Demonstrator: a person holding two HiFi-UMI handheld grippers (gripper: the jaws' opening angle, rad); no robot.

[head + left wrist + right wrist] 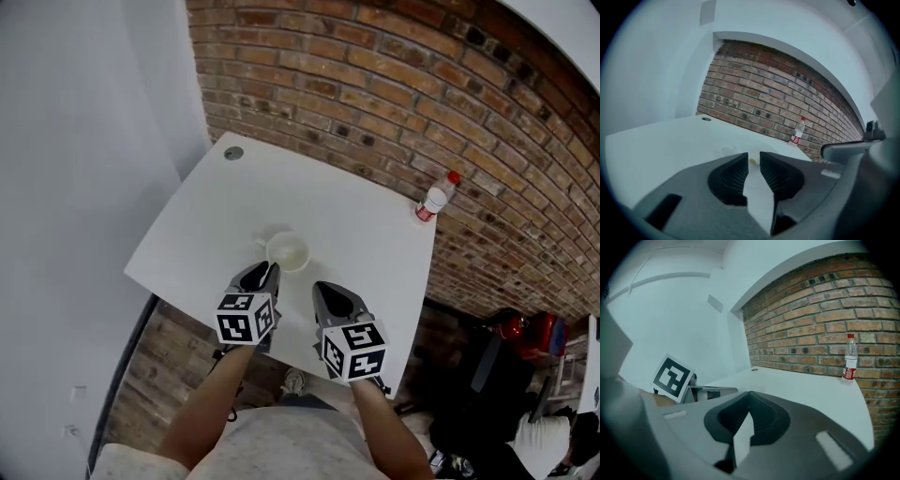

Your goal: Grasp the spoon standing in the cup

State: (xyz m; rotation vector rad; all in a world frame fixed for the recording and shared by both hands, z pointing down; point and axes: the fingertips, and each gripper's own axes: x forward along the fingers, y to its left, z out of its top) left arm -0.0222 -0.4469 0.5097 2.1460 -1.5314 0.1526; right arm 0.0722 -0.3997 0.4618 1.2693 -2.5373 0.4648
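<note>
A white cup (287,251) stands on the white table (356,225), toward its near edge. I cannot make out the spoon clearly; a thin pale streak runs from the cup's near rim toward my left gripper (269,274). That gripper sits just in front of the cup, slightly left. In the left gripper view its jaws stand a narrow gap apart (753,159), with a small yellowish bit just past the tips. The cup is only a faint shape (725,151) there. My right gripper (325,292) hovers near the table's front edge, right of the cup, shut and empty (749,397).
A clear plastic bottle (433,200) with a red cap stands at the table's far right corner by the brick wall. A round cable hole (233,153) marks the far left corner. A white wall runs along the left, and dark bags lie on the floor at the right.
</note>
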